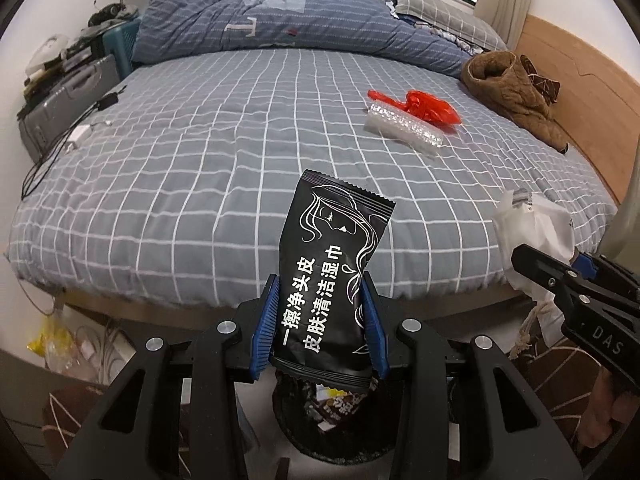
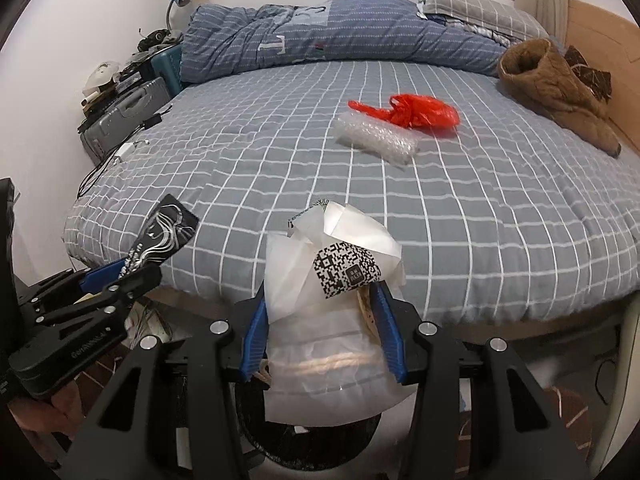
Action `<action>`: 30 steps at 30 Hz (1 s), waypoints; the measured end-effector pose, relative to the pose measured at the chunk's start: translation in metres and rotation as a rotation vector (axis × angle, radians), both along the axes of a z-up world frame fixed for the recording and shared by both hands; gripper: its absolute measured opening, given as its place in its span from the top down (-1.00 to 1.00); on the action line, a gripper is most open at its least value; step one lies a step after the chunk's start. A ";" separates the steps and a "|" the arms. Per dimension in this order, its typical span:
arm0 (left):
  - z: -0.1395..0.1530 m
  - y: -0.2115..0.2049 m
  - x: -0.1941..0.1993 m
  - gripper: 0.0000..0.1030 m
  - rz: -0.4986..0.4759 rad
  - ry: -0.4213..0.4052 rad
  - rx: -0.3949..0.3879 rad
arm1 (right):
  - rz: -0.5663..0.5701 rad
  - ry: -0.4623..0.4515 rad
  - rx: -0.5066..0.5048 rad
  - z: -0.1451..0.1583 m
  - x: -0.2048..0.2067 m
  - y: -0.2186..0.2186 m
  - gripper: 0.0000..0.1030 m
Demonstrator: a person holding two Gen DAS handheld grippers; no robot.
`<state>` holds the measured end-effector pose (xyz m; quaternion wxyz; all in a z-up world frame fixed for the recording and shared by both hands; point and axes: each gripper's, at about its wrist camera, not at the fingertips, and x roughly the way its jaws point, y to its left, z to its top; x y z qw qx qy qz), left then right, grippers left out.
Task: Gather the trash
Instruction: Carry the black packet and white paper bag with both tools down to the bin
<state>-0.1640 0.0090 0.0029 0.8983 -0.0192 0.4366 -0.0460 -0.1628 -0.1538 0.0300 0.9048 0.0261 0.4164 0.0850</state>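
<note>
black wipe packet (image 1: 328,280): upright, white lettering; white bag (image 2: 320,300): crumpled, QR label

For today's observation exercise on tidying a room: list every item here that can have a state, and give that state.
Left gripper: shut on black wet-wipe packet.
Right gripper: shut on white bag.
Red plastic bag: crumpled, lying on bed.
Bubble wrap: lying beside red bag.
Bin: open, trash inside.

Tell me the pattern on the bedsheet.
Grey-blue bedsheet with a white grid of thin lines; clearest in the right wrist view.
</note>
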 end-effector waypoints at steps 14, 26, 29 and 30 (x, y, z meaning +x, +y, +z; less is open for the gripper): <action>-0.014 0.014 -0.047 0.26 0.040 0.081 -0.002 | 0.010 0.024 -0.045 0.002 -0.050 0.003 0.11; -0.049 0.003 -0.035 0.25 0.020 0.133 -0.009 | 0.011 0.128 -0.047 -0.049 -0.037 0.018 0.11; -0.066 0.004 -0.030 0.25 0.025 0.140 0.025 | 0.013 0.162 -0.049 -0.071 -0.030 0.019 0.11; -0.073 0.005 -0.027 0.25 0.025 0.151 0.014 | 0.013 0.176 -0.051 -0.079 -0.028 0.020 0.11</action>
